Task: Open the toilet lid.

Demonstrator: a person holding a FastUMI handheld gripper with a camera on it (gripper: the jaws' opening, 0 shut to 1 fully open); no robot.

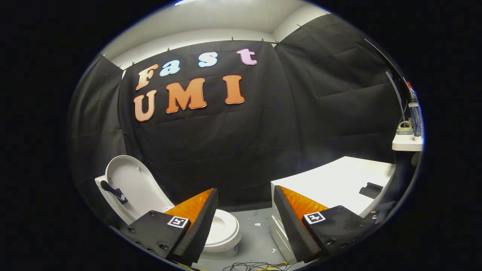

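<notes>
The white toilet [226, 229] stands on the grey floor beyond my left finger, partly hidden by it. Its lid [130, 184] is raised and leans back against the tank, with a small dark handle piece [113, 191] stuck on its inner face. The seat ring lies down on the bowl. My gripper [244, 222] is open, held well back from the toilet, with nothing between its fingers. The left finger [199, 226] overlaps the bowl's near side.
A white cabinet or counter [339, 184] stands to the right of the toilet, behind my right finger, with a small dark object [371, 189] on top. A white shelf [406, 142] with bottles is higher on the right. Cables [256, 266] lie on the grey floor.
</notes>
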